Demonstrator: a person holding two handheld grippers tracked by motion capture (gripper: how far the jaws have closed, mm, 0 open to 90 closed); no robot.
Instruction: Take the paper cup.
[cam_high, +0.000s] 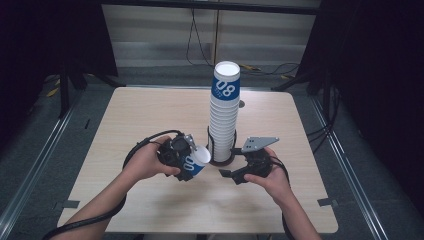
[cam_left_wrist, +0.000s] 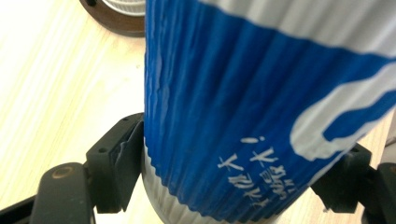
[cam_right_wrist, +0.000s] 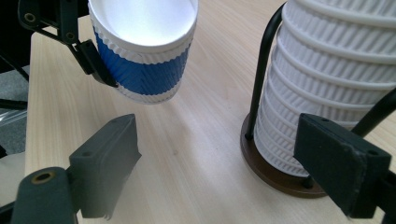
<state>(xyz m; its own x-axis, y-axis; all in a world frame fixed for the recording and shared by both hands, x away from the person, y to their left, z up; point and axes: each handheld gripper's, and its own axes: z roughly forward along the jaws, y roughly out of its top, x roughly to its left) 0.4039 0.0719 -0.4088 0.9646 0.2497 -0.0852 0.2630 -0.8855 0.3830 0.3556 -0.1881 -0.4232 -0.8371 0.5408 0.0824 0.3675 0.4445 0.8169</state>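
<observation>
Left claw (cam_high: 192, 162) is clamped on a paper cup (cam_high: 196, 161) at frame center; right claw (cam_high: 235, 172) gapes apart beside the cup stack (cam_high: 224, 117).

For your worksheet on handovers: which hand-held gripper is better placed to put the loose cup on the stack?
Left. The left hand-held gripper already clamps the cup; the right is open beside the stack.
</observation>
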